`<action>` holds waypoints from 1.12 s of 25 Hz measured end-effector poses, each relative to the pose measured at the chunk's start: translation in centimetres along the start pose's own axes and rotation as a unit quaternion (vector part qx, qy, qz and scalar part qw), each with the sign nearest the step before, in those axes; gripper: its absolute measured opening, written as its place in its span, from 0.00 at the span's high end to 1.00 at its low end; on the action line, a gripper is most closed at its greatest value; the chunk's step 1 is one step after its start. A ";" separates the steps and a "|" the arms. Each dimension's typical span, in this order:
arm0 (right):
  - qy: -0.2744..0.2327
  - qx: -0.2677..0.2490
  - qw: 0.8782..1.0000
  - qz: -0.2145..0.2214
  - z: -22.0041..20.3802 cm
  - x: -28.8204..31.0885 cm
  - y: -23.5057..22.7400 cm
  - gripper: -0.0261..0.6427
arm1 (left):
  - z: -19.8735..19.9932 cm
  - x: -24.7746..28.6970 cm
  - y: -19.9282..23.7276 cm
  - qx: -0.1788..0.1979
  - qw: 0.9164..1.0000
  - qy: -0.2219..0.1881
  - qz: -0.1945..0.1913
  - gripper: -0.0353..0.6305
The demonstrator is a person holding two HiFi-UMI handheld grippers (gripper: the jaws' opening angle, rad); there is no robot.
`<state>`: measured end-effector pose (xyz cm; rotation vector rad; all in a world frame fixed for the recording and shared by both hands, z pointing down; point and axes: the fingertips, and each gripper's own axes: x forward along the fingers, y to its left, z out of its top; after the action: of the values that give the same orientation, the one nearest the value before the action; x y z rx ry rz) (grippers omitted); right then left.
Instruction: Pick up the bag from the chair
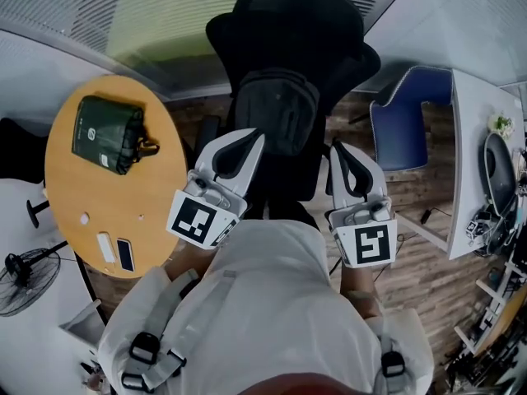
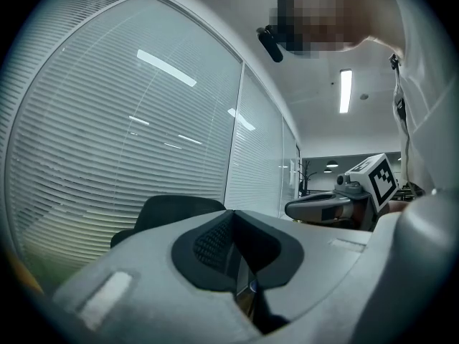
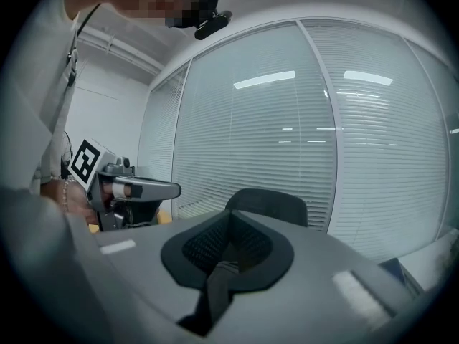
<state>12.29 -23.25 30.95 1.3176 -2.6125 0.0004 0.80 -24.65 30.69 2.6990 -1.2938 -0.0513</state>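
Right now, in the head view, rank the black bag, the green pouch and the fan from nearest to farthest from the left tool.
1. Black bag: on the chair, just ahead of the left tool.
2. Green pouch: on the round table, leftward.
3. Fan: far lower left.

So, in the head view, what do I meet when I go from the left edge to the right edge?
Fan → green pouch on the round table → left gripper → black bag on the chair → right gripper → blue chair → white desk.
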 end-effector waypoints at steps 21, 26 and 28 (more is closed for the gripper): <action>0.101 0.001 0.995 -0.022 -13.1 6.6 0.2 0.81 | -13.9 0.3 8.5 -0.019 0.995 0.096 0.018 0.83; 0.117 0.003 0.993 -0.026 -16.5 8.3 -0.1 0.78 | -18.0 0.5 11.0 -0.020 0.993 0.115 0.032 0.82; 0.124 0.001 0.992 -0.025 -17.8 8.8 -0.2 0.77 | -19.3 0.7 11.9 -0.019 0.992 0.122 0.035 0.81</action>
<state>10.77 -28.61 50.05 1.2915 -2.3716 0.1489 -6.09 -30.27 51.55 2.5305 -1.2963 0.2512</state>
